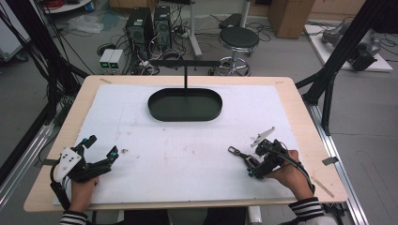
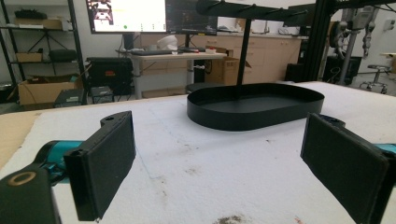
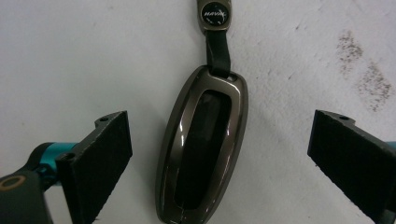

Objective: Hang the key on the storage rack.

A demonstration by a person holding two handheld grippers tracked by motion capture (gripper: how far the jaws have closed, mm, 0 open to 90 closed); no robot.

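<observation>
Your black oval tray sits at the far middle of the white mat, with a thin post rising from its back edge to a dark crossbar; in your left gripper view the tray's floor is bare, with nothing lying inside its low wall. Your left gripper rests at the near left corner of the mat, jaws spread wide and holding nothing, well apart from the tray. Your right gripper is at the near right, tipped down over a key fob that lies flat on the mat. In your right gripper view the fob, a glossy dark-metal oval shell on a short black strap with a round badge, lies between the open jaws, touching neither pad.
</observation>
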